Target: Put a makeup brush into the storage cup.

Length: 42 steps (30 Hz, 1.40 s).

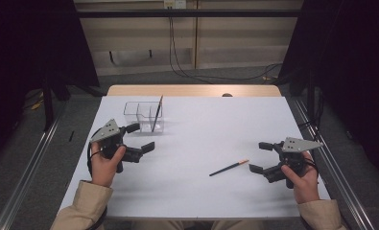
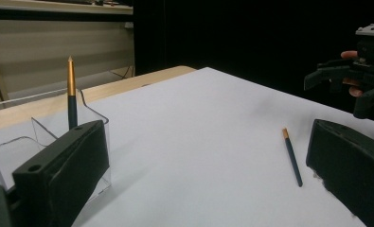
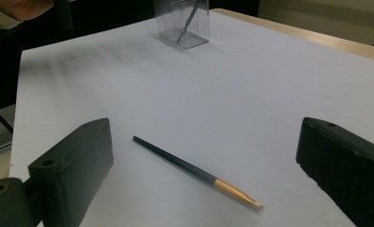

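Left hand-held gripper (image 1: 141,137) sits just beside the clear holder (image 1: 144,116) on its near side, jaws apart and empty; a dark pencil with a gold end (image 1: 157,113) stands tilted in the holder's right compartment. Right of the holder and nearer the person, well apart from it, a second pencil (image 1: 229,167) lies flat on the white desk (image 1: 201,120), gold tip pointing away from the holder. Farther right, right hand-held gripper (image 1: 260,156) sits just beside that pencil's tip, jaws wide apart, not touching it; in the right gripper view the pencil (image 3: 194,171) lies between the jaws.
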Motion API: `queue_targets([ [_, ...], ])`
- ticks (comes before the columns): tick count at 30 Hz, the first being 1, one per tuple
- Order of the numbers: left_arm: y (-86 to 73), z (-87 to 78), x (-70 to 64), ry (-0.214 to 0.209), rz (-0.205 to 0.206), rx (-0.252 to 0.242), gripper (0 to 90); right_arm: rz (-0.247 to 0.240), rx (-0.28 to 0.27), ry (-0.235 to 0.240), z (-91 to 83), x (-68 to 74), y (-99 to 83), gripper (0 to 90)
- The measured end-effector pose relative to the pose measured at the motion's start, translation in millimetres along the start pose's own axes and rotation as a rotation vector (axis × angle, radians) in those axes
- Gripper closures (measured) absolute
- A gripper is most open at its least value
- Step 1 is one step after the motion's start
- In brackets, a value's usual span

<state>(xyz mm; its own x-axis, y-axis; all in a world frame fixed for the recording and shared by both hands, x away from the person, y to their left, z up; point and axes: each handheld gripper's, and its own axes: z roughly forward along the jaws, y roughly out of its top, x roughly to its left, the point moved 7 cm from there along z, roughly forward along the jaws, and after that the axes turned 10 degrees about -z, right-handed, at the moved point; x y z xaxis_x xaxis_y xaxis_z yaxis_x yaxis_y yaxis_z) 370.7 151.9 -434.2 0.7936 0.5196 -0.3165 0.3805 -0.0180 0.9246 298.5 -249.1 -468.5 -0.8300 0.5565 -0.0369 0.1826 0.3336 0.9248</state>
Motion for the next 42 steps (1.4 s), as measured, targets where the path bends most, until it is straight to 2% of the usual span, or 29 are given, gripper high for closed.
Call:
queue_targets([
  [1, 0.0, -1.5, 0.3, -0.002, 0.009, 0.000, 0.0, 0.002, -0.001, 0.000, 0.0, 0.0, 0.0, 4.2],
  [27, -9.6, -31.2, 4.8, 0.032, 0.001, -0.009, 0.1, -0.008, 0.003, 0.028, 11.1, -0.4, 2.7, 4.2],
  [42, -13.3, -31.8, 6.8, 0.032, 0.010, 0.012, 0.0, 0.003, -0.001, 0.027, 13.6, -4.1, 3.9, 4.2],
])
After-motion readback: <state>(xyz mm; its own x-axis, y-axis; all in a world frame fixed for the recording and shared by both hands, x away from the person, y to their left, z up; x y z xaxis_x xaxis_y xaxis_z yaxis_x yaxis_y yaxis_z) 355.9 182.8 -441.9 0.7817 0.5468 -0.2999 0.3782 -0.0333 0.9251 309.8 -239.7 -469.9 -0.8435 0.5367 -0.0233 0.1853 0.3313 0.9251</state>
